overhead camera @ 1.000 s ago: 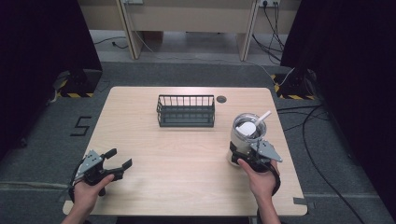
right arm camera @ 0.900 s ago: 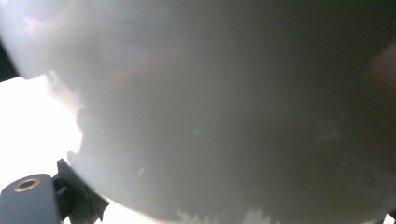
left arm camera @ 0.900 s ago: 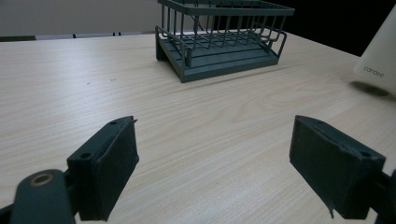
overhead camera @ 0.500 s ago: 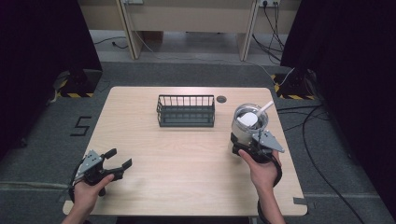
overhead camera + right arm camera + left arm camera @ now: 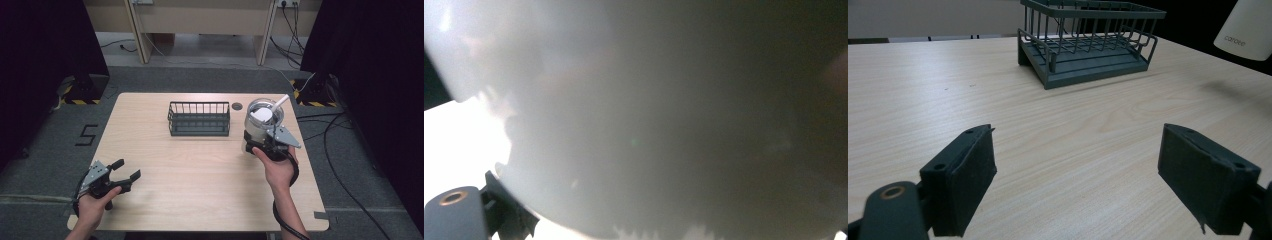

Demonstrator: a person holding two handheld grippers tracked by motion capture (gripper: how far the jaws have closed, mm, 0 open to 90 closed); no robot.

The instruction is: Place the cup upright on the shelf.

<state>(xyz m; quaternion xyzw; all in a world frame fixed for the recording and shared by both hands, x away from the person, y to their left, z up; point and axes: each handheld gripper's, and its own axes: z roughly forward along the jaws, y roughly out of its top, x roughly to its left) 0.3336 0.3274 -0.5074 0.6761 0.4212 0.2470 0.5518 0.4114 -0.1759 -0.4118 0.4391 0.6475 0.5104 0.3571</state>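
A pale, rounded container [image 5: 262, 117] with a white stick handle hangs above the table's right side, and my right gripper [image 5: 261, 144] is shut on its lower wall. Its grey-white wall [image 5: 649, 125] looms right against the camera in the right gripper view, with one dark finger [image 5: 506, 212] at the bottom left. The left gripper view catches its white underside [image 5: 1248, 30], marked "carote", off the table over a shadow. My left gripper [image 5: 126, 169] rests near the front left corner, jaws wide open [image 5: 1078, 185] and holding nothing. A dark wire basket [image 5: 199, 119] [image 5: 1088, 45] stands at mid-back.
The wooden table [image 5: 190, 170] has a small round dark hole [image 5: 237, 106] behind the basket. Cables trail on the floor at the right [image 5: 345, 165]. Black curtains flank both sides.
My right gripper has lifted the container off the table and carried it a little farther back. The left gripper has stayed put and open.
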